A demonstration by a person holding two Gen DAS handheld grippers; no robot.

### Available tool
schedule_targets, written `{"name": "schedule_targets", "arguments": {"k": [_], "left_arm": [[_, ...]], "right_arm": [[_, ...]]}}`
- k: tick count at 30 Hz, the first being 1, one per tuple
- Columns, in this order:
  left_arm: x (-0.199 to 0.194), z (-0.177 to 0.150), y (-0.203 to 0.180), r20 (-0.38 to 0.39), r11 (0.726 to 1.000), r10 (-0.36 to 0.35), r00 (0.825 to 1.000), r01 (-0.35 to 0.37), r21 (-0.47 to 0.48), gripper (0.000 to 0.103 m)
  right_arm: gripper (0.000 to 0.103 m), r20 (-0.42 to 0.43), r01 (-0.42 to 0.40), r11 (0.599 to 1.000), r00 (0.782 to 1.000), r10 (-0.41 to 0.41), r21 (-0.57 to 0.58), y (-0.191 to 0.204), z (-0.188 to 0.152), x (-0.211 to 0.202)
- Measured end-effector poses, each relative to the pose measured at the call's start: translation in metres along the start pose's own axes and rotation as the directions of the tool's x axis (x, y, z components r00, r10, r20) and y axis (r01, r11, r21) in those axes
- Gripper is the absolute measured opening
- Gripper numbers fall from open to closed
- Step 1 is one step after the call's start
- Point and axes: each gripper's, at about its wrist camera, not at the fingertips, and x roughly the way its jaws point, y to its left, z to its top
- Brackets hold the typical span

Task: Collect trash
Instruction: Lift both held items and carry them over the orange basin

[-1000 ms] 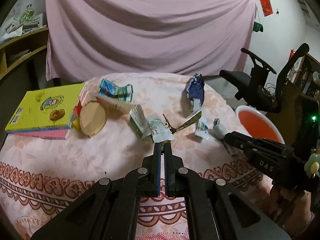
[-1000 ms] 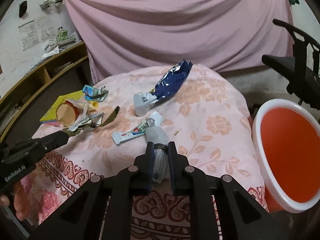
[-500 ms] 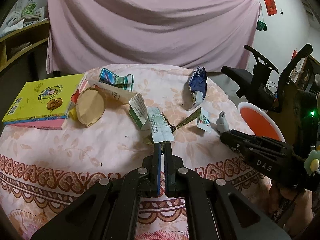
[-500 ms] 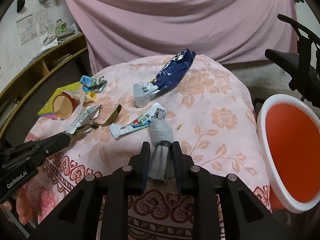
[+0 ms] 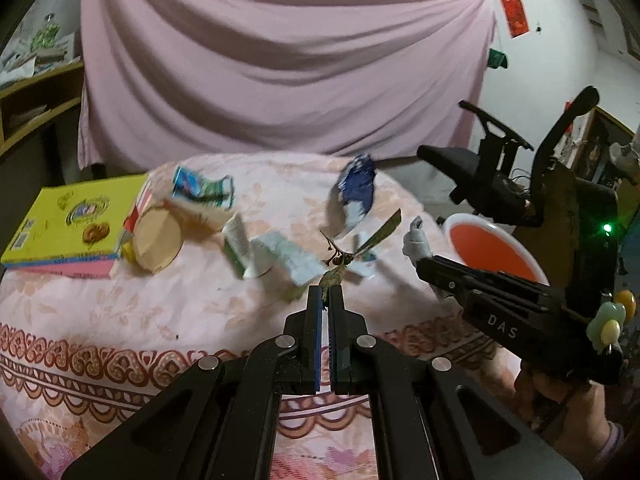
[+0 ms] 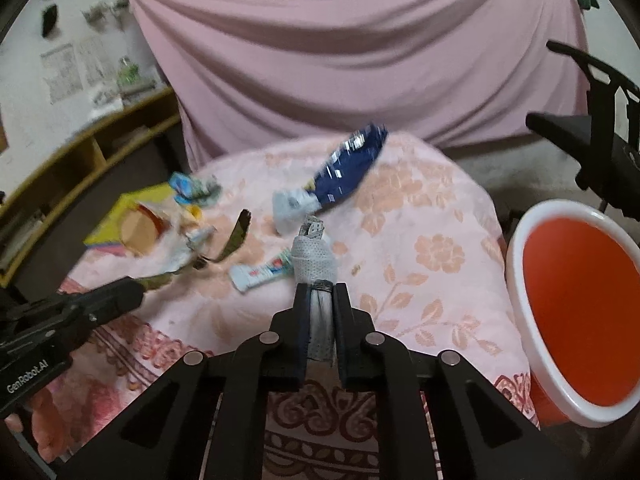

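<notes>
My left gripper (image 5: 327,292) is shut on an olive-green wrapper strip (image 5: 376,236) and holds it above the table; it also shows in the right wrist view (image 6: 236,236). My right gripper (image 6: 320,290) is shut on a grey crumpled wrapper (image 6: 312,260), lifted over the table's right side. The orange bin with a white rim (image 6: 576,320) stands to the right of the table. A toothpaste tube (image 6: 260,272), a dark blue snack bag (image 6: 348,164) and a white carton (image 5: 280,256) lie on the floral tablecloth (image 6: 420,248).
A yellow book (image 5: 72,216) with a round paper cup (image 5: 156,240) beside it lies at the table's left. A teal packet (image 5: 200,188) lies behind them. A black chair (image 5: 500,184) stands at the right. A pink curtain hangs behind; shelves line the left wall.
Both grippers have lifted their trash off the table and drifted right toward the bin. The frames are blurred by the motion.
</notes>
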Motion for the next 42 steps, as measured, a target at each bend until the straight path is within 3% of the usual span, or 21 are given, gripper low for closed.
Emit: {"name": "schedule_targets", "arguments": {"k": [6, 10, 13, 20, 25, 28, 31, 34, 38, 42], "left_arm": [[-0.012, 0.01, -0.016, 0.085, 1.0, -0.017, 0.996, 0.015, 0.027, 0.001], [-0.02, 0.019, -0.03, 0.17, 0.998, -0.041, 0.985, 0.032, 0.057, 0.001], [-0.024, 0.026, -0.044, 0.234, 0.994, -0.065, 0.97, 0.043, 0.095, 0.001], [-0.029, 0.04, -0.081, 0.397, 0.981, -0.141, 0.907, 0.074, 0.179, 0.001], [-0.02, 0.047, -0.11, 0.455, 0.965, -0.207, 0.866, 0.103, 0.243, 0.001], [-0.009, 0.049, -0.133, 0.466, 0.949, -0.254, 0.847, 0.124, 0.29, 0.001], [0.001, 0.05, -0.159, 0.463, 0.928, -0.297, 0.835, 0.138, 0.345, 0.001], [0.015, 0.05, -0.18, 0.43, 0.908, -0.335, 0.838, 0.165, 0.385, 0.001], [0.038, 0.054, -0.201, 0.349, 0.898, -0.358, 0.866, 0.217, 0.383, 0.001], [0.059, 0.061, -0.207, 0.261, 0.906, -0.348, 0.9, 0.252, 0.341, 0.001]], "right_arm": [[0.009, 0.198, -0.031, 0.999, 0.98, 0.032, -0.011, 0.002, 0.001, -0.037], [0.01, 0.329, -0.005, 0.999, 0.944, 0.017, -0.038, 0.002, 0.004, -0.06], [0.01, 0.426, 0.028, 0.999, 0.905, -0.005, -0.047, -0.001, 0.007, -0.079], [0.01, 0.589, 0.128, 0.992, 0.803, -0.093, -0.019, -0.016, 0.011, -0.115], [0.01, 0.657, 0.224, 0.974, 0.73, -0.189, 0.032, -0.036, 0.01, -0.134], [0.01, 0.667, 0.267, 0.961, 0.704, -0.244, 0.069, -0.05, 0.011, -0.141], [0.01, 0.657, 0.291, 0.95, 0.696, -0.291, 0.112, -0.067, 0.008, -0.143], [0.01, 0.629, 0.309, 0.939, 0.702, -0.334, 0.153, -0.085, 0.006, -0.142], [0.01, 0.581, 0.31, 0.928, 0.724, -0.371, 0.206, -0.108, -0.001, -0.14], [0.01, 0.52, 0.304, 0.919, 0.758, -0.393, 0.251, -0.128, -0.008, -0.133]]}}
